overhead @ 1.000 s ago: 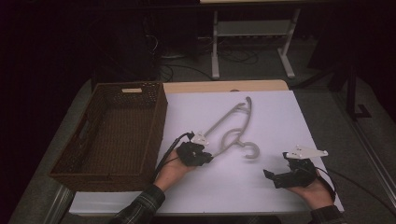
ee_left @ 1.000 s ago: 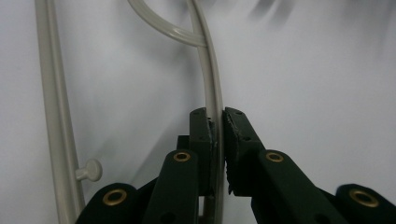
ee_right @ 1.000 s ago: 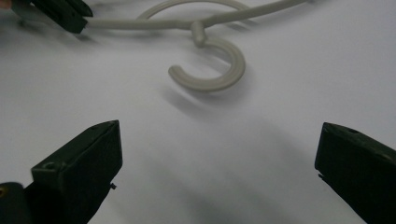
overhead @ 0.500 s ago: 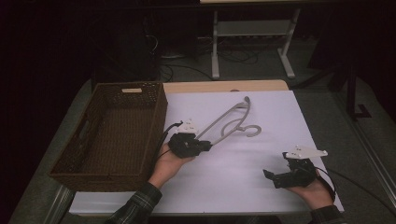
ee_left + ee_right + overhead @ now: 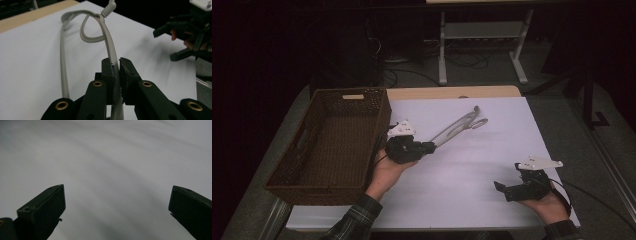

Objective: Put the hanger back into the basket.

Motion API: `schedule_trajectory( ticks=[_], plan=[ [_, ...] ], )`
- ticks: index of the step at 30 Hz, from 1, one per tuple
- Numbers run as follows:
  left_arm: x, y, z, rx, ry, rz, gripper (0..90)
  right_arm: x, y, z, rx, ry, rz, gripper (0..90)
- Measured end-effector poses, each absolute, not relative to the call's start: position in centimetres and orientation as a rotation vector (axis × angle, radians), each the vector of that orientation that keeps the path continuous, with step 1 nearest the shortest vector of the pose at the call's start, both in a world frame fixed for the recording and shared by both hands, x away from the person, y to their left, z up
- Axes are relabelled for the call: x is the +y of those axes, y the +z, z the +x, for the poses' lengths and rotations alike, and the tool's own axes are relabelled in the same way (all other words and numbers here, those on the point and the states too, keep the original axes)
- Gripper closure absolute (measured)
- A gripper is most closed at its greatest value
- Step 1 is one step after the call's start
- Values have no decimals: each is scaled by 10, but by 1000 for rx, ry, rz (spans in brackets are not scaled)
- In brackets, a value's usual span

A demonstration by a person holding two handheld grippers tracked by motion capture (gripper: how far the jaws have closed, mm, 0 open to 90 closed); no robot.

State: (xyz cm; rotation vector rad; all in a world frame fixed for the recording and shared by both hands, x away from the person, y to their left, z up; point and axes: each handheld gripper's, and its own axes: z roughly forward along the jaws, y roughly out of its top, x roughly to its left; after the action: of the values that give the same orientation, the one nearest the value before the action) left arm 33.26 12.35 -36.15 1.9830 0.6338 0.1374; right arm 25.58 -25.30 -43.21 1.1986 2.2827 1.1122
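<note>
The white-covered counter (image 5: 472,165) is seen with a dark brown woven wicker basket (image 5: 329,142) at its left edge. A pale grey plastic clothes hanger (image 5: 110,47) is clamped by one arm in the left hand-held gripper (image 5: 429,146), just right of the basket. The right hand-held gripper (image 5: 502,190) is held wide apart, empty. A carry toward the basket is judged likely, requiring lift over its rim

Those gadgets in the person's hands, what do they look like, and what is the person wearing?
Each hand holds a chunky black gripper. The left gripper and right gripper both carry a pale three-cornered plate on top and trail a thin black cable. Up close, the left gripper's two black jaws are flat-faced blocks on arms with brass-coloured rivets. The person wears a dark plaid sleeve.
</note>
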Motion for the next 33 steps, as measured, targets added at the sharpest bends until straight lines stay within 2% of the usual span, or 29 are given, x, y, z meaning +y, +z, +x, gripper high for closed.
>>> schedule_trajectory(
  ticks=[13,33],
  plan=[
    [135,-334,328,629,152,1912,829,-253,-432,256,2277,1110,1203,2],
    [187,-282,335,649,120,1857,829,-254,-432,256,2265,1107,1214,2]
  ],
)
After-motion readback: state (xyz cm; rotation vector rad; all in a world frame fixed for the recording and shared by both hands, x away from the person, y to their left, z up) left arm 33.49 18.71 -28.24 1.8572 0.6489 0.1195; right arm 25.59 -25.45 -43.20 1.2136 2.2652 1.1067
